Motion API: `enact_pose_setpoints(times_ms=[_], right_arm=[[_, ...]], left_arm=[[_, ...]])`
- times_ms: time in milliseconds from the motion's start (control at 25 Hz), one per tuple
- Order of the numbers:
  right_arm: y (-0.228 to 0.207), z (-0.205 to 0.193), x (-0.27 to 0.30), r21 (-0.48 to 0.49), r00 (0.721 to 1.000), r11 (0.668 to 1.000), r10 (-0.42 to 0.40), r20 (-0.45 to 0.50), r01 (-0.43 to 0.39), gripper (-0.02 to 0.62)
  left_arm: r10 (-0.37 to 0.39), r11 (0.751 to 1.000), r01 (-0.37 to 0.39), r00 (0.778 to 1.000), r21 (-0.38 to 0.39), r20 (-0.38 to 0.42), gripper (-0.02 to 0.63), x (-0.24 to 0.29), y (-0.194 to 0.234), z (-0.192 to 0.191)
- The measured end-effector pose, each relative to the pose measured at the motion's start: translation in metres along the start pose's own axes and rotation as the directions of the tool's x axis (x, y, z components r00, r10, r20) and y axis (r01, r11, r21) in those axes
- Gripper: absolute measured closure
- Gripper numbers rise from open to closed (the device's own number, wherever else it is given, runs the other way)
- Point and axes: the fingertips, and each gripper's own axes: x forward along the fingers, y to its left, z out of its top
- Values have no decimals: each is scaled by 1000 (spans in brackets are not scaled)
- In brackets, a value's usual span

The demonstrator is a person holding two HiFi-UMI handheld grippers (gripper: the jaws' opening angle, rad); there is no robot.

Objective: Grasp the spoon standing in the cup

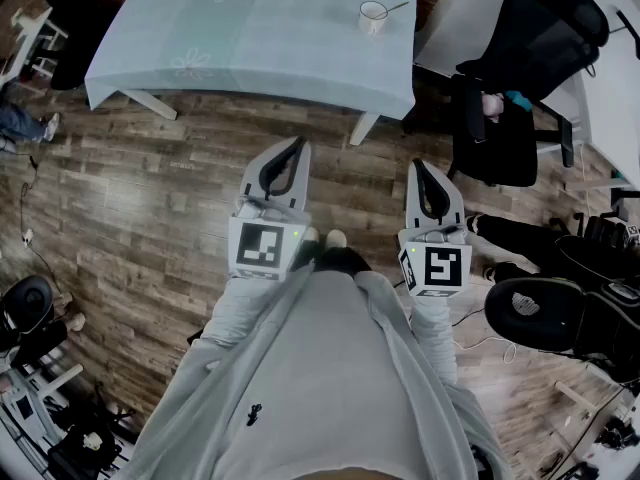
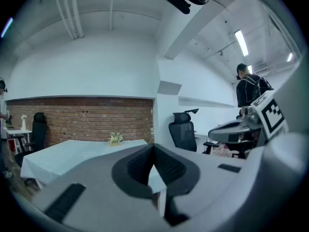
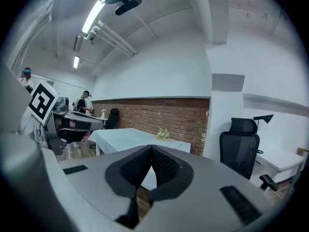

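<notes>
A white cup stands on the light blue tablecloth near the table's far right part, and a spoon leans out of it to the right. My left gripper and right gripper hang over the wooden floor, well short of the table, both shut and holding nothing. In the left gripper view the jaws meet in front of the table. The right gripper view shows its jaws together too, the table beyond them. A small pale thing stands on it, too small to identify.
A black office chair stands right of the table by a white desk. Another dark chair and cables lie at the lower right. Someone's legs show at the left edge. A brick wall runs behind the table.
</notes>
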Motion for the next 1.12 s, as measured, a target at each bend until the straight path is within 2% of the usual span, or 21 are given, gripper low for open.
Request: enact_pose_setpoints(times_ms=[160,440,800,1120], right_arm=[[-1,-1,-1,12,1000,1000,9,3,-9,580],[-10,-4,-3,25,1000,1000,5,7,-5,580],[-33,-8,-6,28,999,999,24,30,-25,580],[-50,-18,22,50,1000,998,22,19,-23,580]], left_arm=[[-10,999,10,1000,41,12,588,1,-2,0],[10,1000,-10,1000,16,5,588,2,-8,2],[31,998,-32,999,55,12,588,10,-22,2],[57,997,-57,998,44,-4,588,32,-5,-6]])
